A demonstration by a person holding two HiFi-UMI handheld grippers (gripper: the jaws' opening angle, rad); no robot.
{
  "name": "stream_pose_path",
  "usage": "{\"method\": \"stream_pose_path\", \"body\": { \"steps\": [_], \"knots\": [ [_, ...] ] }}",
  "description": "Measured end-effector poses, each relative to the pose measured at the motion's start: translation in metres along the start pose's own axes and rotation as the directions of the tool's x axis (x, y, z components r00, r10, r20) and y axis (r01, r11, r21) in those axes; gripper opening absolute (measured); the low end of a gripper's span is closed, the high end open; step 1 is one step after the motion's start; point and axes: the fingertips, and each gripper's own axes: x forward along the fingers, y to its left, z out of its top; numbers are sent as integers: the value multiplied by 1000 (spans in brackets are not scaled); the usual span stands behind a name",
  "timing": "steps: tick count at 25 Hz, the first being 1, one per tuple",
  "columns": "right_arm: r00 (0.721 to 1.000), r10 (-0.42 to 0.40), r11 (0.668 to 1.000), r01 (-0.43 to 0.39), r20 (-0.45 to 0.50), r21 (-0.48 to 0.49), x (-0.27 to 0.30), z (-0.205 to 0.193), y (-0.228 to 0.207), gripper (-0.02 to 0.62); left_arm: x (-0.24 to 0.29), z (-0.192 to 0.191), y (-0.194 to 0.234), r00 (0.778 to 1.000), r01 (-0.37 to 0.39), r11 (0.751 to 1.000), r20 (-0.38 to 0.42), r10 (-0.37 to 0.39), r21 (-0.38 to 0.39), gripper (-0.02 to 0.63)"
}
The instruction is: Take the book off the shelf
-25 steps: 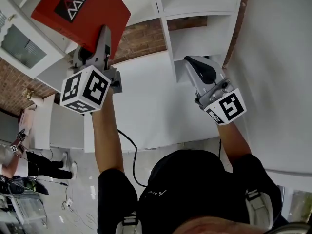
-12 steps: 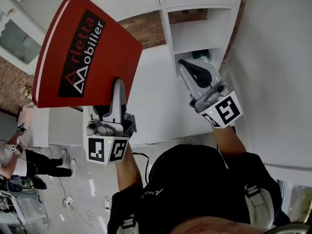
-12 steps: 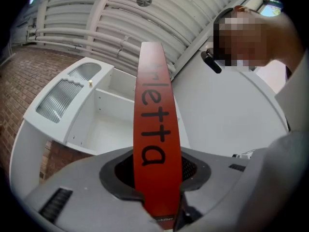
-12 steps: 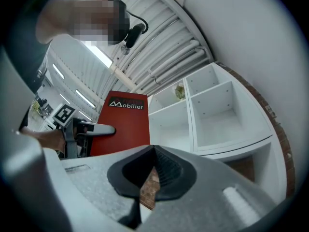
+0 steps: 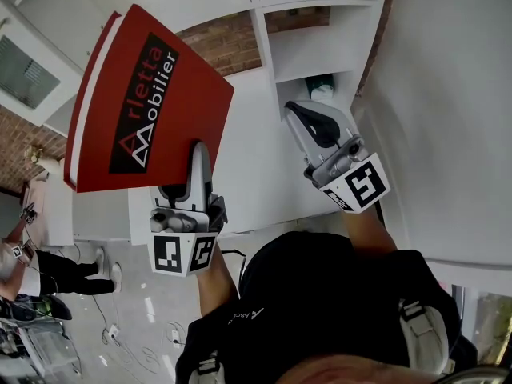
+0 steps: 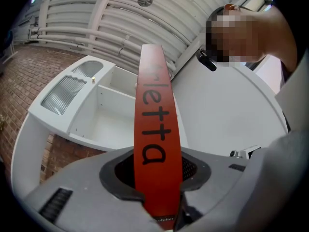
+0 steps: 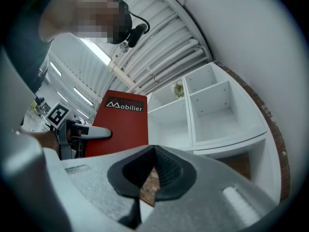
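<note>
A thin red book (image 5: 152,106) with white and black print on its cover is clear of the white cubby shelf (image 5: 320,46), held out in the air to the shelf's left. My left gripper (image 5: 198,162) is shut on the book's lower edge. In the left gripper view the red spine (image 6: 157,139) runs straight up from between the pads. My right gripper (image 5: 308,122) is shut with nothing in it, in front of the lower shelf compartments. In the right gripper view the book (image 7: 120,124) and the left gripper (image 7: 91,133) show at the left, and the right gripper's (image 7: 154,151) jaws meet.
A small green and white object (image 5: 322,93) sits in one shelf compartment. A brick wall (image 5: 228,42) runs behind the shelf, and a white cabinet with a glass door (image 5: 28,70) stands at the left. Another person (image 5: 48,266) stands at the lower left. A white wall (image 5: 448,118) closes the right side.
The left gripper has pulled the red book down and away from the shelf, toward me, so its whole cover now shows. The right gripper has drifted slightly down and left.
</note>
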Motion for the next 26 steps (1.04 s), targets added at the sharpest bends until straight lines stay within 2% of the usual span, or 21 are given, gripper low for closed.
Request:
{"method": "stream_pose_path", "body": {
  "steps": [10,26],
  "knots": [
    [1000,-25,1000,25,-10,-6,-5,-2,-6,0,6,3,-7,1000,29,1000,8,-29,5,152],
    [999,-22,1000,22,-24,-3,-2,-10,-10,0,14,6,-1,999,41,999,8,-41,7,152]
  ]
}}
